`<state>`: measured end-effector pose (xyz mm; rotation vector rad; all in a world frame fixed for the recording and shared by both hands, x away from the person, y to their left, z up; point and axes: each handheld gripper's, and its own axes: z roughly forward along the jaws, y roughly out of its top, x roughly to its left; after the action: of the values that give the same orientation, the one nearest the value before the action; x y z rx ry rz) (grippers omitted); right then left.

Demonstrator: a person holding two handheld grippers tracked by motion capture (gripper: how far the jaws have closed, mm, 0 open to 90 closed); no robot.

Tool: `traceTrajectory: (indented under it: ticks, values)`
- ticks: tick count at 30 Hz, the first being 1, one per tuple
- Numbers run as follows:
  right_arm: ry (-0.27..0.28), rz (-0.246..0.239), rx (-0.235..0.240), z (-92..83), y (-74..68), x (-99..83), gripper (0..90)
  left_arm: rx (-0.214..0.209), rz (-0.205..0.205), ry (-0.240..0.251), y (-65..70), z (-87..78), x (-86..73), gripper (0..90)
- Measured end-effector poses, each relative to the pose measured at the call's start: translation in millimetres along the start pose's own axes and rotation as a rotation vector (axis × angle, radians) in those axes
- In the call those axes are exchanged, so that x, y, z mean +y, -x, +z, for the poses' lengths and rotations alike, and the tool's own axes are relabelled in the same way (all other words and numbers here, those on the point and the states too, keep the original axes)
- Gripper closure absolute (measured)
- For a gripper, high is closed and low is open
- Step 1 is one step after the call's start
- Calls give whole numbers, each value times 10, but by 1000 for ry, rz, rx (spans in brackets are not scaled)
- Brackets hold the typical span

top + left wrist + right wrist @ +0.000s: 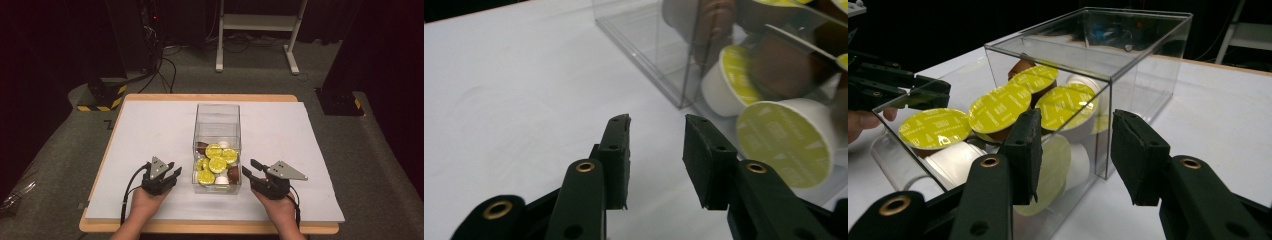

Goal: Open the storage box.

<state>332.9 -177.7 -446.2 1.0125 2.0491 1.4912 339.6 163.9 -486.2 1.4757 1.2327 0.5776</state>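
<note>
A clear, tall rectangular plastic box [217, 150] stands on the white surface [150, 130], its near half heaped with yellow-lidded coffee capsules [216, 164], white and brown bodied. The box lies between the two sets of jaws: the left gripper [165, 176] sits just beside its left wall, the right gripper [252, 172] just beside its right wall, and neither touches it. Both are about equally near.

In the left gripper view the left jaws stand spread with nothing between them, pointing past the box's near corner, which lies ahead and to their right; a white capsule with a yellow lid [786, 142] presses against the wall there. In the right gripper view the right jaws are likewise spread and empty, the box's corner edge rising straight ahead between them.

The box's long axis runs away from the person, so its long side walls face the jaws. Judging from this, a two-sided move inward would meet those walls squarely.
</note>
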Motion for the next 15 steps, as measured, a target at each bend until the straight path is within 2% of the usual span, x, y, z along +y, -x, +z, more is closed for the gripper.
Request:
traceTrajectory:
  ticks: [1, 4, 8, 10, 12, 14, 15]
  values:
    - [0, -1, 5, 5, -1, 14, 548, 10, 26, -17, -57, -18, 16, 623]
    - [-4, -6, 14, 27, -4, 64, 523, 48, 63, -38, -204, -56, 18, 588]
    - [-11, -24, 15, 39, -10, 111, 497, 84, 31, -45, -418, -105, 9, 548]
    - [-2, -34, 8, 33, -13, 136, 493, 119, 14, -36, -552, -128, -23, 535]
    - [3, -42, 11, 34, -25, 174, 474, 124, -3, -39, -615, -146, -30, 523]
    - [0, -49, 19, 40, -40, 210, 468, 135, -5, -48, -675, -163, -33, 507]
    - [2, -53, 25, 47, -50, 230, 456, 141, 8, -60, -700, -170, -36, 496]
